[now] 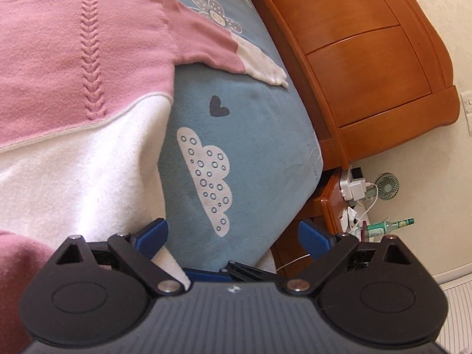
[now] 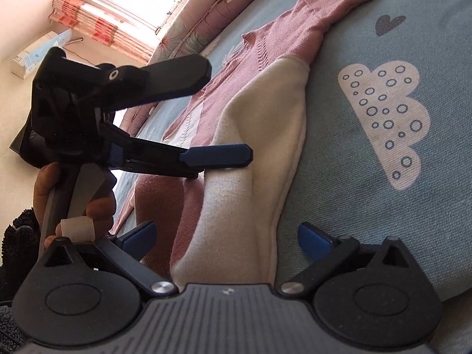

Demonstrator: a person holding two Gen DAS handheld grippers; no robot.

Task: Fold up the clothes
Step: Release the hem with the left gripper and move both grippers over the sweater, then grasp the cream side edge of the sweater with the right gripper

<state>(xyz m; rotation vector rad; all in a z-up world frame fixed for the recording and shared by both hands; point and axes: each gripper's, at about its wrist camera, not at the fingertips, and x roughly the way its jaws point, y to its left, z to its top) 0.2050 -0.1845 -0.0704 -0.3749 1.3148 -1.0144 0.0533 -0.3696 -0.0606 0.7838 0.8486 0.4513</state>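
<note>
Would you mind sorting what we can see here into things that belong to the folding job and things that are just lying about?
Belongs to the job:
- pink and white sweater, spread on the bed
- left gripper, open
- right gripper, open

Just lying about:
- blue patterned bedsheet
- wooden headboard
- green bottle
- small fan
- charger plugs
- floral quilt

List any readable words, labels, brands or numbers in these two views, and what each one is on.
No text can be read in either view.
Green bottle on the floor: it has a label, too small and blurred to read.
Left gripper body: a small pale mark, not legible as letters.
Bed sheet: only printed pictures (cloud, heart, flower), no words.
</note>
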